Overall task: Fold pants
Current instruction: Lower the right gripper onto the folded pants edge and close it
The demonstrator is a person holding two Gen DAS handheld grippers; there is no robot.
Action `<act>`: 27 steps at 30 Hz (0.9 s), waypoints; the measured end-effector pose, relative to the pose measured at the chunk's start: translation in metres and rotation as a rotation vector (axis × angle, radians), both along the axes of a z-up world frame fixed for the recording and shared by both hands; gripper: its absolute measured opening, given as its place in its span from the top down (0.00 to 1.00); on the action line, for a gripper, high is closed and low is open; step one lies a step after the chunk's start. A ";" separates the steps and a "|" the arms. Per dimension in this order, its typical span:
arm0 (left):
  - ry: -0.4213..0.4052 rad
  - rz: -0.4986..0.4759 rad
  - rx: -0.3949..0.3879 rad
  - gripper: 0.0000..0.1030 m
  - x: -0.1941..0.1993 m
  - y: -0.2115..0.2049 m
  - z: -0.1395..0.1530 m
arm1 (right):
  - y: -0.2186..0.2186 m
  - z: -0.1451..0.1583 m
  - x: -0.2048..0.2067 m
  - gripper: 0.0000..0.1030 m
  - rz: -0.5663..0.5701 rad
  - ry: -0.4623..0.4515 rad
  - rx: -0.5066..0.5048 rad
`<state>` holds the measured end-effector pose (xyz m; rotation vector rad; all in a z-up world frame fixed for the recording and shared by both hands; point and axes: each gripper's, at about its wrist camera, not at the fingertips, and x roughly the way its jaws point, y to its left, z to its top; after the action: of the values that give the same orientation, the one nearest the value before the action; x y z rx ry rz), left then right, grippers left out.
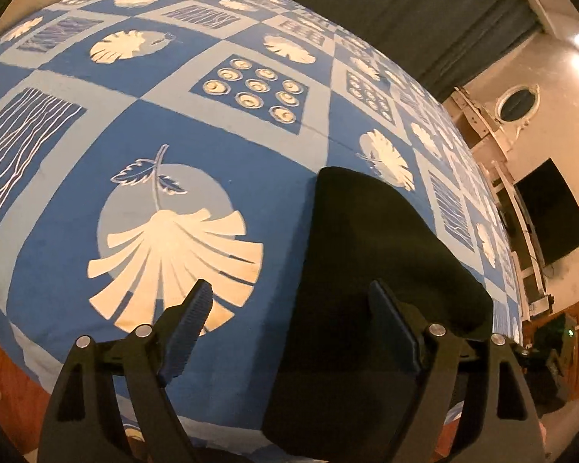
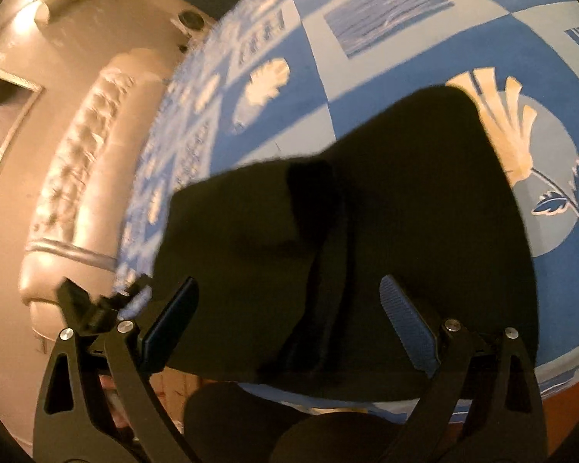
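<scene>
Hovering with jaws spread wide: left gripper (image 1: 289,320) holds nothing, its right finger over the black pants (image 1: 374,254), its left finger over bare bedsheet (image 1: 96,123); contact with the cloth can't be judged. Right gripper (image 2: 289,320) is also spread wide and empty, both blue ribbed pads (image 2: 409,328) in front of the pants (image 2: 366,231); touching or not, can't tell. Pants lie folded in a dark bundle at the near edge of the bed, with an overlapping layer and seam visible in the right view. Sheet is blue patchwork with white leaf, wave and shell prints. Beyond: tufted beige headboard (image 2: 73,177), framed picture (image 2: 0,115), dark curtain (image 1: 405,11), black wall screen (image 1: 552,212), round porthole-style mirror (image 1: 517,102), warm ceiling spots.
</scene>
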<state>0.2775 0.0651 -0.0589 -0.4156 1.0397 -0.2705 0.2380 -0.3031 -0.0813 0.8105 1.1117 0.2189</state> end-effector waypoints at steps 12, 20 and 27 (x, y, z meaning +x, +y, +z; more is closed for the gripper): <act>-0.019 -0.067 0.028 0.21 -0.005 -0.013 0.001 | 0.029 -0.001 0.016 0.02 0.112 -0.004 -0.025; -0.032 -0.065 0.037 0.21 -0.005 -0.013 0.003 | 0.029 0.000 0.011 0.28 0.124 -0.016 -0.081; -0.041 -0.070 0.046 0.21 -0.006 -0.014 0.004 | 0.011 -0.007 0.009 0.83 0.115 -0.008 -0.028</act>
<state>0.2717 0.0513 -0.0545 -0.3311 1.0193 -0.3163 0.2468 -0.2924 -0.0887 0.7211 1.1529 0.3021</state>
